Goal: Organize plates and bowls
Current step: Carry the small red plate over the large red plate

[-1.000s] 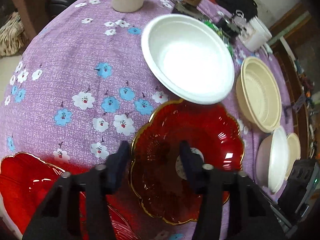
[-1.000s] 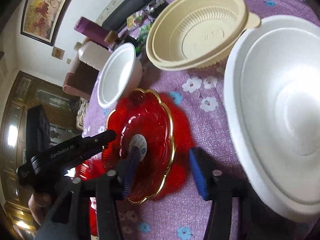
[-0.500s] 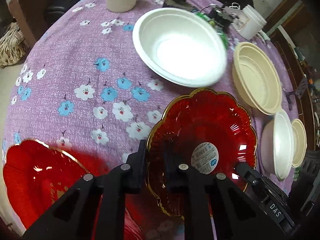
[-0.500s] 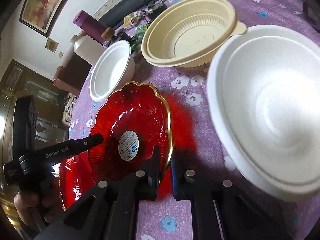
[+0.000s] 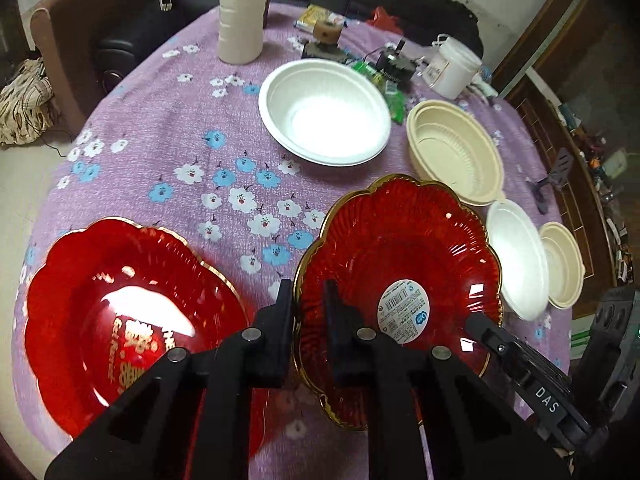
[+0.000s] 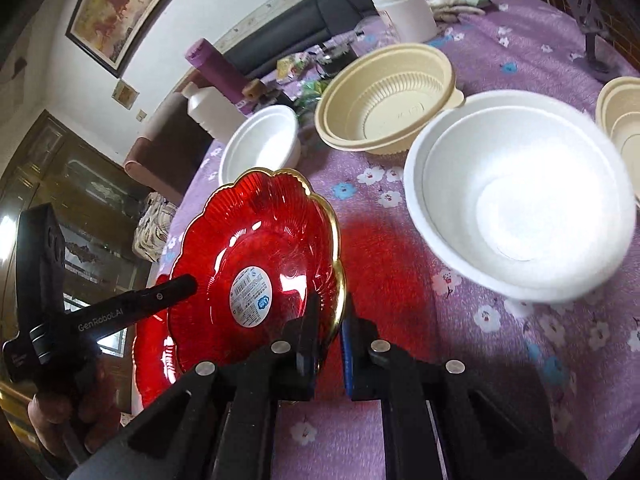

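A red glass plate (image 5: 400,256) with a scalloped gold rim and a round sticker hangs tilted above the purple flowered cloth. My left gripper (image 5: 308,296) is shut on its left rim. My right gripper (image 6: 332,308) is shut on the opposite rim of the same plate (image 6: 256,268). A second red plate (image 5: 132,320) with gold lettering lies on the cloth at lower left. A large white foam bowl (image 5: 324,112) and a large beige bowl (image 5: 452,152) stand beyond. A small white bowl (image 5: 516,256) and a small beige bowl (image 5: 560,264) sit at the right.
A white bottle (image 5: 240,20) and a white tub (image 5: 452,68) stand at the table's far side among small clutter. A person's hand (image 6: 60,412) holds the left gripper. The table edge runs close along the left and right.
Both grippers closed on opposite rims of the red plate and lifted it off the cloth. Both views have risen, so more of the table shows.
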`<act>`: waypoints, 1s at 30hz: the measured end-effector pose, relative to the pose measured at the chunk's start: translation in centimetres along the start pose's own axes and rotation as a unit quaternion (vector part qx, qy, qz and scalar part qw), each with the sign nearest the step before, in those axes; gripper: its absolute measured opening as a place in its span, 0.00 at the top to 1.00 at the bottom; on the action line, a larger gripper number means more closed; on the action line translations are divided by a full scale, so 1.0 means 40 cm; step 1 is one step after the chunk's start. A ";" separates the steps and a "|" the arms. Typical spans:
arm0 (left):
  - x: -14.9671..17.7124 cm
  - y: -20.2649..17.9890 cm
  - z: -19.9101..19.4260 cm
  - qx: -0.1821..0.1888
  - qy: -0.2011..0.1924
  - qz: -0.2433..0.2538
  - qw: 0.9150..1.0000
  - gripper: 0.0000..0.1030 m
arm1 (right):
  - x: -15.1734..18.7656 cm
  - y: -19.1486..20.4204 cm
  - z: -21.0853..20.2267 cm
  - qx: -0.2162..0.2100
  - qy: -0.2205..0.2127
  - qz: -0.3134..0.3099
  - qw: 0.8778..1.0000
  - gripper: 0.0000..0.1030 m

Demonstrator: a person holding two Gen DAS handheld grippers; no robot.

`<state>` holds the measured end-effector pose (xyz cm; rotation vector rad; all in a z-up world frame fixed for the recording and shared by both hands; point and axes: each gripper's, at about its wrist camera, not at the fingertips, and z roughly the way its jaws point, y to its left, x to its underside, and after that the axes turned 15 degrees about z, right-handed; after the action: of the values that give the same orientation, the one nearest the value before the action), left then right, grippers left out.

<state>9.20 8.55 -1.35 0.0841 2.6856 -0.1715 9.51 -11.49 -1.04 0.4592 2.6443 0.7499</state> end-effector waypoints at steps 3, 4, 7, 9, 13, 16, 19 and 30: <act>0.018 0.000 -0.027 -0.001 -0.015 -0.001 1.000 0.89 | 0.017 0.001 -0.024 -0.006 -0.006 -0.007 1.000 0.91; 0.031 0.004 -0.039 -0.001 -0.019 -0.003 1.000 0.89 | 0.024 0.001 -0.032 -0.009 -0.007 -0.010 1.000 0.91; 0.053 0.006 -0.056 -0.006 -0.027 -0.007 1.000 0.89 | 0.040 0.009 -0.046 -0.013 -0.011 -0.020 1.000 0.92; 0.067 0.011 -0.063 -0.008 -0.029 -0.011 0.999 0.89 | 0.049 0.014 -0.053 -0.017 -0.010 -0.025 1.000 0.92; 0.094 0.029 -0.080 -0.008 -0.034 -0.023 0.999 0.89 | 0.065 0.033 -0.057 -0.022 -0.008 -0.037 0.999 0.92; 0.114 0.048 -0.098 -0.010 -0.042 -0.034 0.998 0.89 | 0.075 0.058 -0.059 -0.025 -0.008 -0.049 0.998 0.92; 0.131 0.066 -0.118 -0.017 -0.052 -0.042 0.998 0.89 | 0.088 0.090 -0.059 -0.028 -0.008 -0.063 0.998 0.92; 0.203 0.164 -0.188 -0.029 -0.088 -0.085 0.992 0.89 | 0.145 0.215 -0.043 -0.040 0.001 -0.111 0.993 0.92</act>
<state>-0.76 16.30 1.13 -0.1695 2.5183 -0.1467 5.45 -3.01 3.65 0.1389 2.5994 0.7797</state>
